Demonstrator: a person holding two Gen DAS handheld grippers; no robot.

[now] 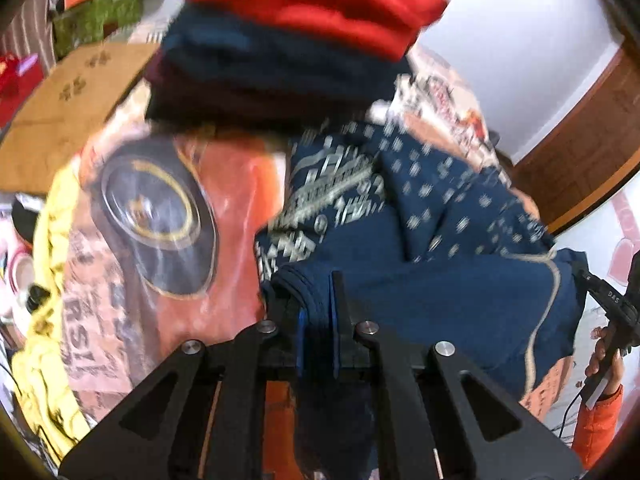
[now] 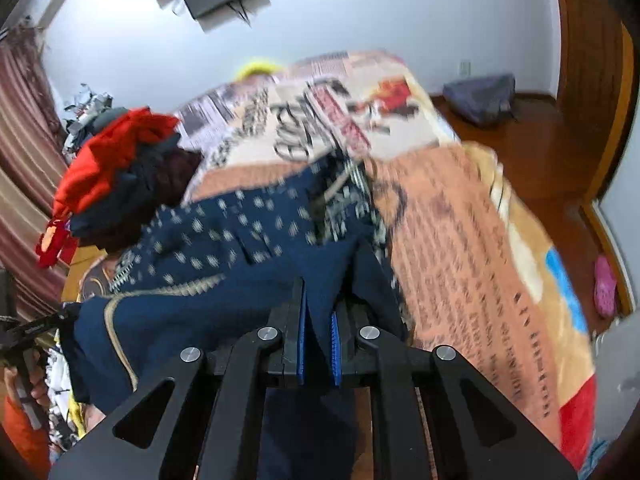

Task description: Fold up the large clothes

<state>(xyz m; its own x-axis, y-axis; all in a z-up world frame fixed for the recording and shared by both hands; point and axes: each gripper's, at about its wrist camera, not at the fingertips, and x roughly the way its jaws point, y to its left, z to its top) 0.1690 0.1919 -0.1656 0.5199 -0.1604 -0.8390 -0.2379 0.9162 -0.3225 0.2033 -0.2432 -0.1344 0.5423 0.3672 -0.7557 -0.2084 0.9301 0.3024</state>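
Clothes already folded sit in a stack [image 1: 280, 60] on the far part of the bed, a red piece on top, dark blue and maroon ones beneath; the stack lies just beyond the garment being handled, touching or nearly touching its far edge. Under everything is a printed bedspread [image 1: 160, 208] in orange, cream and black, with a round dark emblem on it; a yellow cloth [image 1: 48, 240] runs along its left edge in the left wrist view, and a brown cardboard sheet [image 1: 72, 112] lies beyond that. In the right wrist view a wooden floor [image 2: 520, 132] shows past the bed with a grey bag [image 2: 480, 96] on it, and a pink slipper [image 2: 604, 284] lies at the right.

The dark blue garment [image 1: 440, 264] with small pale motifs and a pale trimmed edge lies bunched on the bedspread, its near edge lifted. The left gripper [image 1: 318, 312] has its fingers closed tight on a fold of that edge; the right gripper [image 2: 318, 320] likewise pinches blue cloth between its blue pads [image 2: 334, 344]; the edge hangs stretched between the two.
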